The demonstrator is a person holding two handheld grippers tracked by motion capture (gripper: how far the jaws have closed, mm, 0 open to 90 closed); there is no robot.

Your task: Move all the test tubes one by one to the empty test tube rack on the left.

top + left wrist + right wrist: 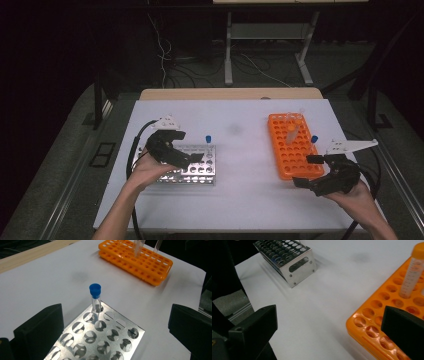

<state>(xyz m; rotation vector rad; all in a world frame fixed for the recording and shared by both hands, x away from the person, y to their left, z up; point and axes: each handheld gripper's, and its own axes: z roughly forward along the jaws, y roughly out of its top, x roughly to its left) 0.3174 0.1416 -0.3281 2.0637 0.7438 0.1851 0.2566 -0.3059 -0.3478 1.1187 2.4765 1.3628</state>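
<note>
My left gripper (192, 159) hung with jaws wide apart over the metal rack (200, 172), where the blue-capped tube (95, 298) stood upright in a corner hole. My right gripper (306, 171), also spread and empty, sat beside the orange rack (292, 147).

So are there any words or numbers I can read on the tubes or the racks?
None can be read.
Orange-capped tube: printed scale marks, too blurred to read.
Metal rack, orange rack, blue-capped tube: no writing seen.
</note>
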